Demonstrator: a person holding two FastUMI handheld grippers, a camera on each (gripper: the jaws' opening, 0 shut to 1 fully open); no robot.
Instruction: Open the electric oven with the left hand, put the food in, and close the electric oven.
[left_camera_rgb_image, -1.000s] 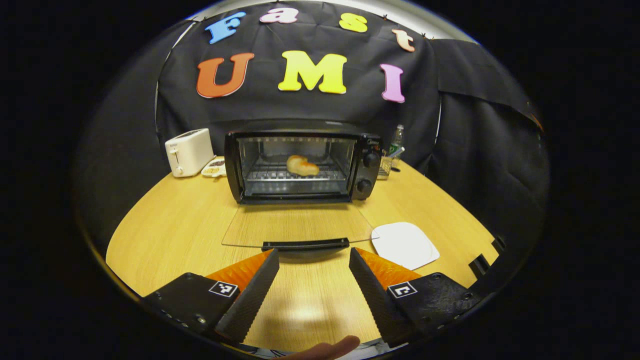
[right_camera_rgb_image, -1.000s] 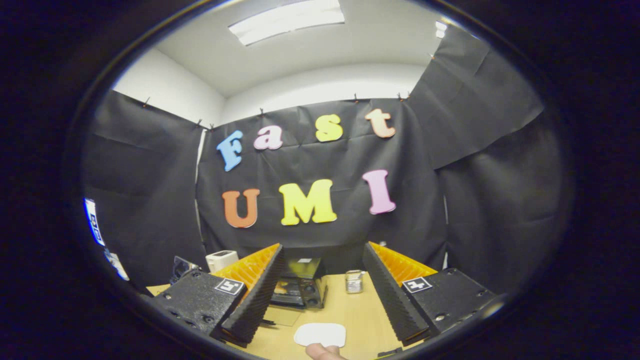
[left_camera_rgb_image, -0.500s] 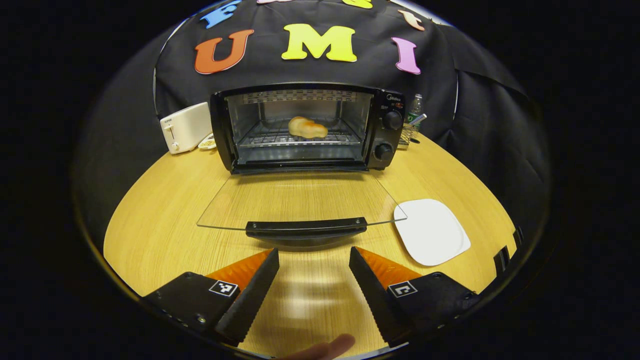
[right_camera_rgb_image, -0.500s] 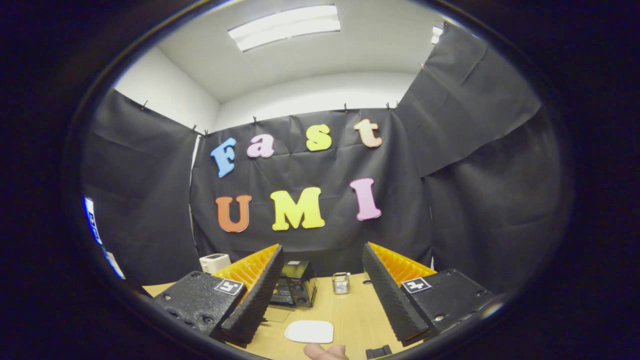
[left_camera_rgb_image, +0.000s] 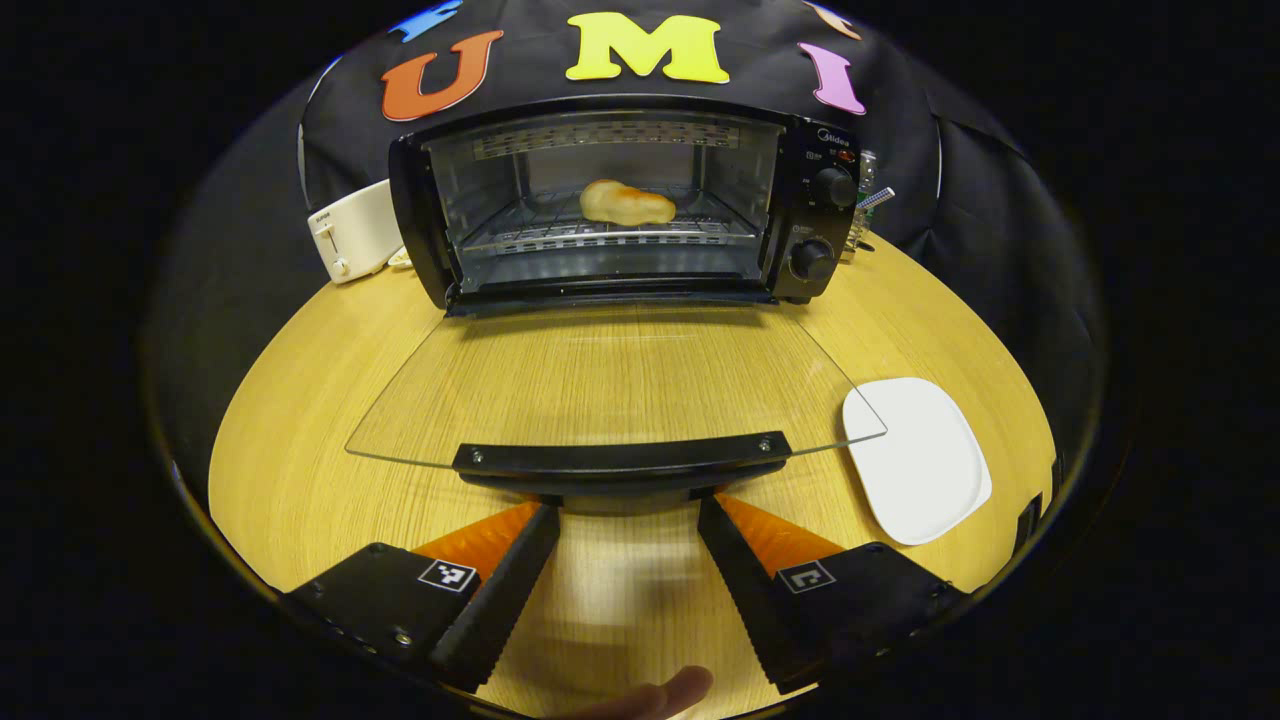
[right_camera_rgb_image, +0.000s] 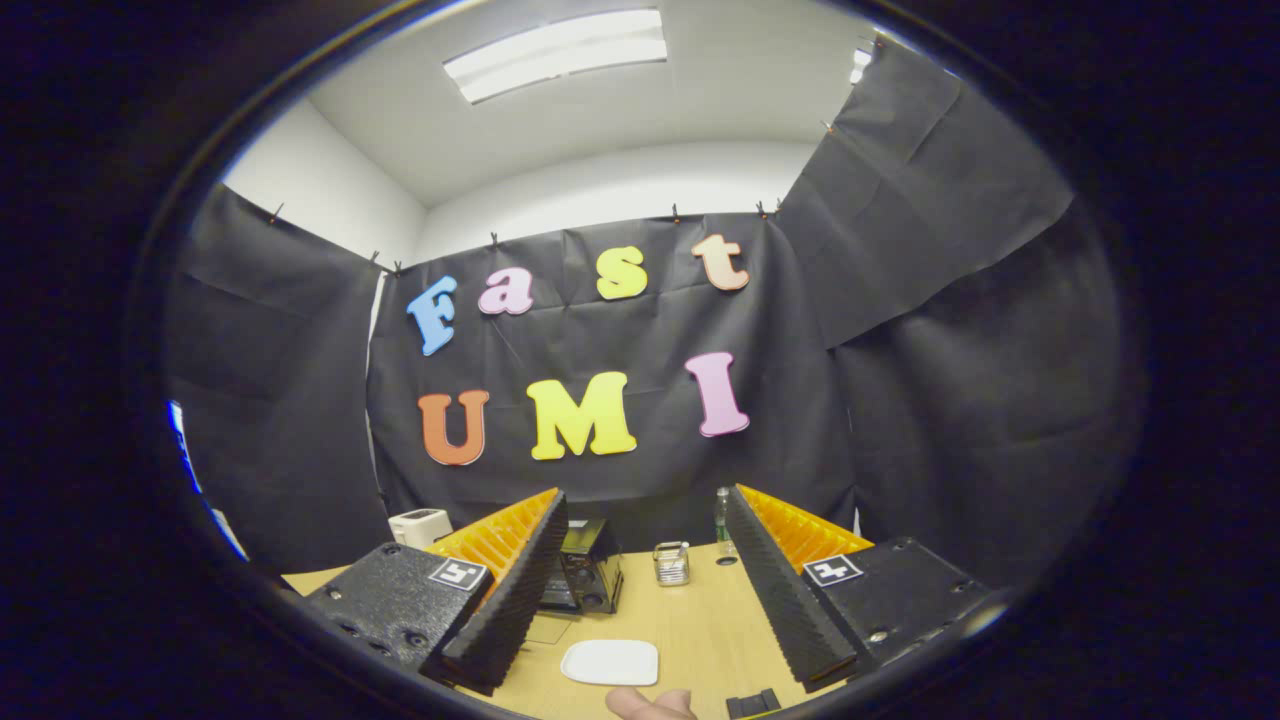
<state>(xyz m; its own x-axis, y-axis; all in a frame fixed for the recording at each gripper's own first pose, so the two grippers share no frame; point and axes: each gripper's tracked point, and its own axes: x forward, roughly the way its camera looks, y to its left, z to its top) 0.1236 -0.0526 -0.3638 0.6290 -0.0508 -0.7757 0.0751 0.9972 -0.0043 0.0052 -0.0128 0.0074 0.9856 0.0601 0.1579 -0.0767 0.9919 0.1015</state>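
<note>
A booth hung with black cloth walls, white wall and ceiling above, a long ceiling light, and a light wooden desk.

Black oven, white plate

The left gripper hung spread just before the handle of the oven door, which lay flat open, the food on the rack, a white plate beside.
</note>
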